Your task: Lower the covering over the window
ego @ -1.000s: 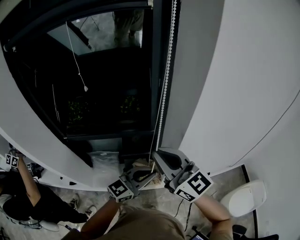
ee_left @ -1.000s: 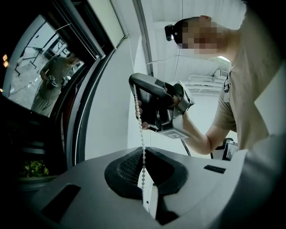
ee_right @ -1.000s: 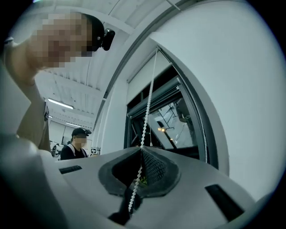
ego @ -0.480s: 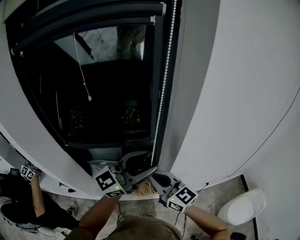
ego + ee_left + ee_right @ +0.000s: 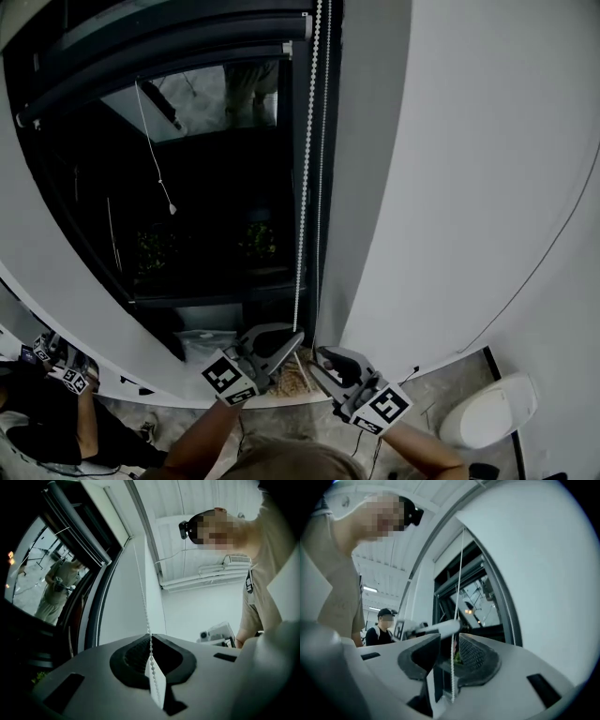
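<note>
The roller blind [image 5: 159, 77] is rolled up at the top of the dark window [image 5: 216, 216]. Its white bead chain [image 5: 302, 187] hangs in two strands along the right side of the frame. My left gripper [image 5: 296, 337] is shut on the bead chain [image 5: 143, 606], which runs down through the pinched tips of the left gripper [image 5: 150, 638]. My right gripper [image 5: 317, 356] sits just below and to the right. Its jaws have just been opening and stand apart, with a chain strand [image 5: 458, 573] hanging loose between them at the right gripper [image 5: 450, 641].
A white wall [image 5: 469, 187] fills the right side. A thin pull cord [image 5: 155, 150] hangs inside the window. Another person [image 5: 56, 403] is at the lower left, and a person in a black cap [image 5: 384, 625] stands behind. A white object [image 5: 487, 398] lies on the floor.
My left gripper rose, opened wide, then closed on the chain. My right gripper came down with the chain and has let it go.
</note>
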